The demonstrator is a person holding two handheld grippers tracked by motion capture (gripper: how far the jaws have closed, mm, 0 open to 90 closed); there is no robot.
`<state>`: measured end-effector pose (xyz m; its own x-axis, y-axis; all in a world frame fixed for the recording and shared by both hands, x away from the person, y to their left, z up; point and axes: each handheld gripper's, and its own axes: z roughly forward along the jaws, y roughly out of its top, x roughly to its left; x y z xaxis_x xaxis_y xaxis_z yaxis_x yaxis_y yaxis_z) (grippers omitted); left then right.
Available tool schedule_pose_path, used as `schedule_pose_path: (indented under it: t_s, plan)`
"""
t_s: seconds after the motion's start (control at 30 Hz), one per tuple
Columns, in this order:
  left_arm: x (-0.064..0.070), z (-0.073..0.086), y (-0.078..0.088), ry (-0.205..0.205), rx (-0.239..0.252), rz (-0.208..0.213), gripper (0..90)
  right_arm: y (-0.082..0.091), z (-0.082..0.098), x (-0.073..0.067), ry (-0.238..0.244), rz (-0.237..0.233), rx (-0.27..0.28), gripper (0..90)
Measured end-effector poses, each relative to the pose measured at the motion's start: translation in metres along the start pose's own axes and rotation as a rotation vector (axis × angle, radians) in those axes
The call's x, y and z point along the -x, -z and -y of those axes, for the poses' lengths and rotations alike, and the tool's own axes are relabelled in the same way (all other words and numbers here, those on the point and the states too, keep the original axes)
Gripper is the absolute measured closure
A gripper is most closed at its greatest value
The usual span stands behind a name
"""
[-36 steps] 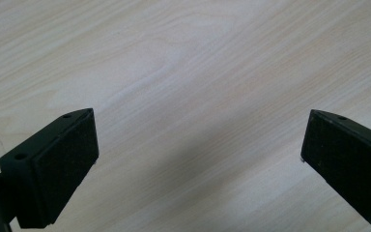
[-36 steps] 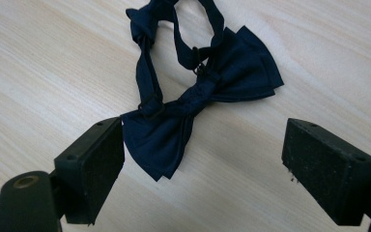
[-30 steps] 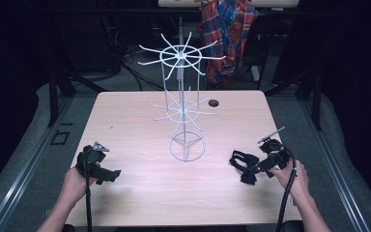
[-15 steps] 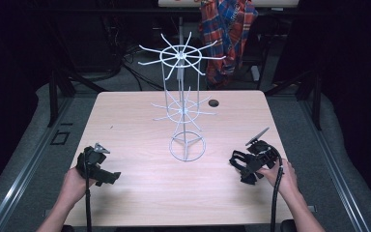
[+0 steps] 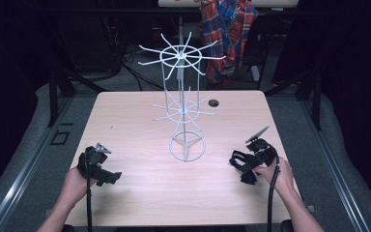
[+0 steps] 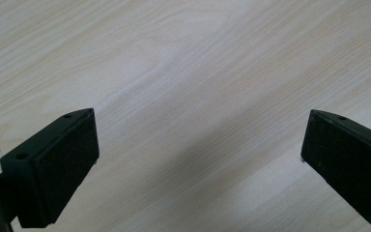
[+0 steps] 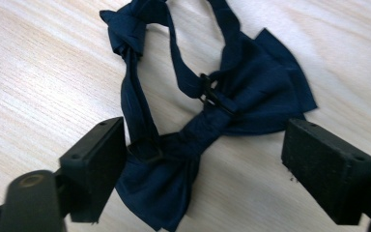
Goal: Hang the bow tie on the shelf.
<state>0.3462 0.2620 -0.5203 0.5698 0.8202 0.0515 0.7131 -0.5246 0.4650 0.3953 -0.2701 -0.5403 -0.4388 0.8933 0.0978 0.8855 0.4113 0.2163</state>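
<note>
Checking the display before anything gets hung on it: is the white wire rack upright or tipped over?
Upright. The white wire rack stands on its ring base on the table, its pole vertical.

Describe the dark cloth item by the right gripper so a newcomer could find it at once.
Start at the light wooden table and its tall white wire rack. Go to the near right area, where the open right gripper hovers. Between its jaws, flat on the wood, lies a navy-blue fabric bow tie with a looped neck strap, the one soft cloth item on the tabletop.
</note>
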Motion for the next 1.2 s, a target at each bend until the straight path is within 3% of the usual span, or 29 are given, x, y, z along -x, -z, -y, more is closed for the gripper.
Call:
schedule_pose_path:
  t_s: [0.03, 0.1, 0.17, 0.2, 0.3, 0.4, 0.47, 0.6, 0.73, 0.77, 0.83, 0.87, 0.9, 1.1, 1.2]
  plan:
    - [0.0, 0.0, 0.0, -0.001, -0.003, -0.001, 0.1, 0.0, -0.002, -0.001, 0.026, 0.016, -0.033, 19.2]
    - [0.0, 0.0, 0.0, -0.004, -0.005, -0.001, 0.0, -0.004, -0.001, -0.005, 0.007, 0.022, -0.008, 22.9]
    - [0.0, 0.0, 0.0, -0.003, -0.007, 0.0, 0.1, 0.0, -0.003, -0.005, 0.038, 0.04, -0.039, 30.2]
    - [0.0, 0.0, 0.0, -0.001, -0.007, 0.0, 0.1, -0.001, -0.003, -0.007, 0.037, 0.048, -0.026, 35.9]
    - [0.0, 0.0, 0.0, -0.001, -0.007, 0.0, 0.1, -0.003, -0.003, -0.008, 0.032, 0.047, -0.01, 40.4]
    - [0.0, 0.0, 0.0, -0.003, -0.007, -0.002, 0.1, 0.0, -0.004, -0.008, 0.062, 0.065, -0.041, 47.8]
    - [0.0, 0.0, 0.0, -0.004, -0.008, -0.003, 0.1, -0.001, -0.003, -0.009, 0.068, 0.07, -0.034, 61.3]
    - [0.0, 0.0, 0.0, -0.005, -0.008, -0.003, 0.1, -0.005, -0.002, -0.012, 0.068, 0.058, -0.018, 64.8]
    - [0.0, 0.0, 0.0, -0.004, -0.009, -0.003, 0.1, -0.002, -0.004, -0.015, 0.117, 0.083, -0.047, 69.6]
    - [0.0, 0.0, 0.0, -0.004, -0.009, -0.003, 0.1, -0.005, -0.002, -0.018, 0.105, 0.082, -0.012, 71.0]
    - [0.0, 0.0, 0.0, -0.005, -0.008, -0.003, 0.1, -0.005, -0.002, -0.019, 0.098, 0.072, -0.005, 71.5]
    - [0.0, 0.0, 0.0, -0.007, -0.009, -0.002, 0.1, 0.0, -0.004, -0.017, 0.14, 0.087, -0.051, 72.2]
    - [0.0, 0.0, 0.0, -0.007, -0.007, -0.001, 0.1, -0.001, -0.003, -0.018, 0.121, 0.076, -0.02, 72.3]
    - [0.0, 0.001, 0.0, -0.005, -0.007, -0.003, 0.1, 0.006, -0.003, -0.014, 0.132, 0.057, -0.022, 72.5]
    - [0.0, 0.0, 0.0, -0.006, -0.008, -0.002, 0.1, 0.008, -0.002, -0.013, 0.118, 0.03, 0.008, 72.5]
